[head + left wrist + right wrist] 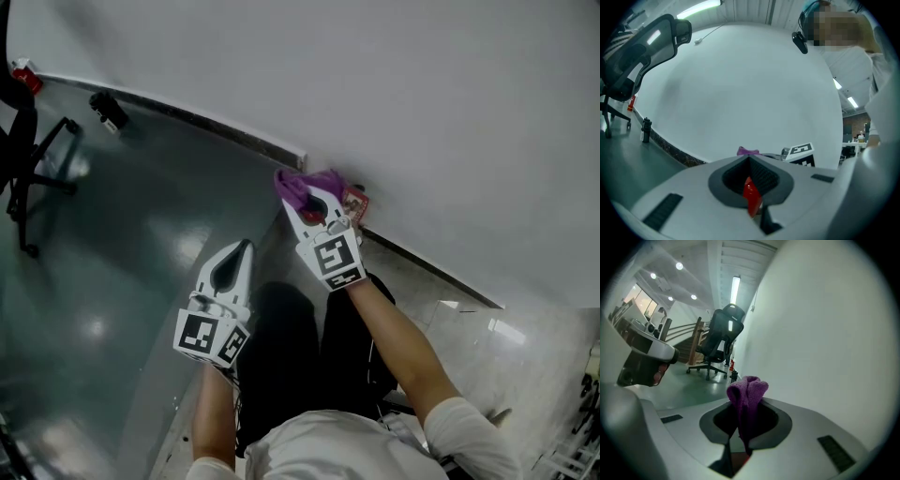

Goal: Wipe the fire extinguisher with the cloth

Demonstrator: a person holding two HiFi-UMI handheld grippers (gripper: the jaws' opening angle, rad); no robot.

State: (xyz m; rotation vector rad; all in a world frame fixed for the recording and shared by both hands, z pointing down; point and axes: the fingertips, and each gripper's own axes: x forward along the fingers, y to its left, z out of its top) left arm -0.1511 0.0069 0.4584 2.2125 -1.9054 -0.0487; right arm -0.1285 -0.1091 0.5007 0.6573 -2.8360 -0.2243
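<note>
Soft purple cloth (315, 181) is pinched by a fold in the right gripper (307, 199). The red fire extinguisher (355, 202), judged heavy and rigid, is seen at 3 o'clock. The left gripper (245, 247) is closed, empty.

Cloth (746, 394): purple knitted fabric, fuzzy, matt. Floor (122, 244): smooth, glossy, reflecting lights. Wall (422, 94): smooth, matt white. Left gripper (749, 158) shell: matt plastic.
</note>
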